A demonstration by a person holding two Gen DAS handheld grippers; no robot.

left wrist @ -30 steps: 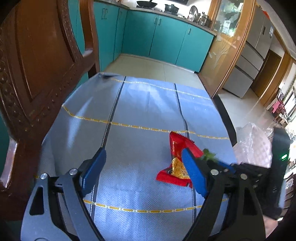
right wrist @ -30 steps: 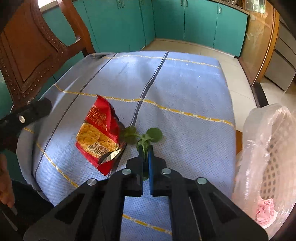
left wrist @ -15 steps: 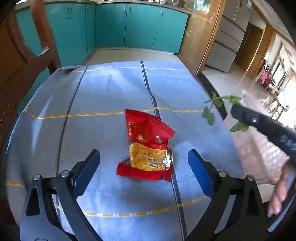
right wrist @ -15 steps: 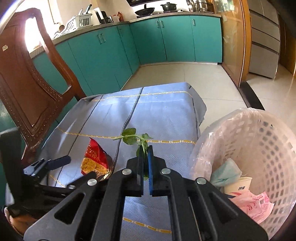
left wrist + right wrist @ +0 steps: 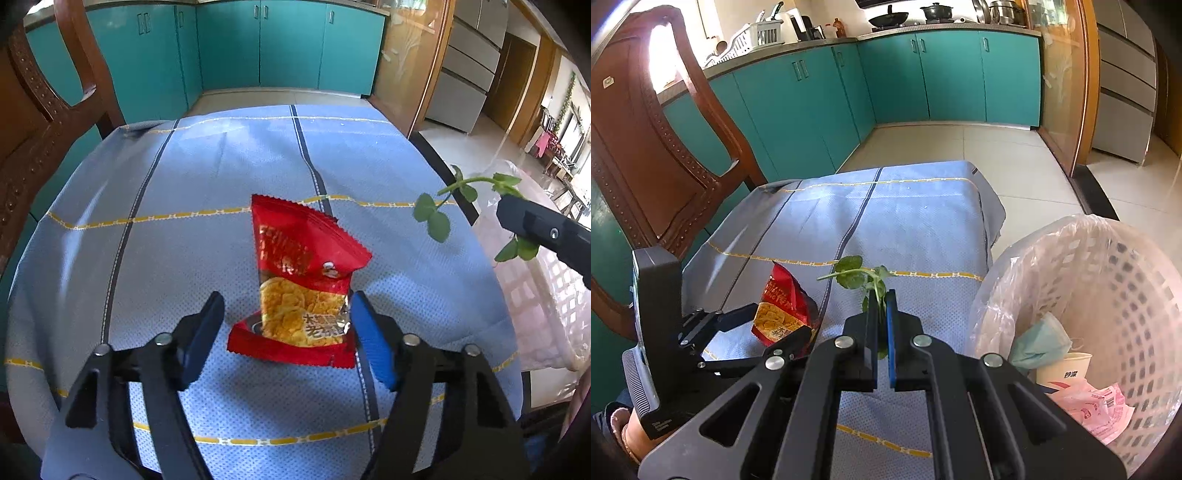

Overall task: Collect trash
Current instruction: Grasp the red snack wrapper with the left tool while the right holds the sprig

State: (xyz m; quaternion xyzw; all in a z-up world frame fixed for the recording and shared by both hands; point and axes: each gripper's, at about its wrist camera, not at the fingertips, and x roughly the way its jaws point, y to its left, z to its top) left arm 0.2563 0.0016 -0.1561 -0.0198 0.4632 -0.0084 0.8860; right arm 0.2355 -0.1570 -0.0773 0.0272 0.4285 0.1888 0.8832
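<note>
Two grippers work beside a red snack wrapper [image 5: 303,284] lying on the desk [image 5: 184,229]. Left of it, the left gripper [image 5: 288,332] has closed in, jaws wide around its crumpled lower end. Right of it, the right gripper [image 5: 881,317], pinching a leafy sprig [image 5: 860,277], has swung toward the lined bin [image 5: 1108,280], ready to drop.

The tabletop [image 5: 221,177] wears a matt blue woven cloth with a fine dotted texture. On it lies a glossy red foil snack bag [image 5: 299,280], crinkled and shiny. The left tongs [image 5: 288,336] are matt black plastic with smooth blue pads and bright metal rivets; the right tongs [image 5: 881,317] look alike. The basket [image 5: 1108,295] is white plastic lattice lined with thin, filmy clear plastic. The chair [image 5: 646,147] is polished carved wood. The floor [image 5: 979,147] is glossy tile.
</note>
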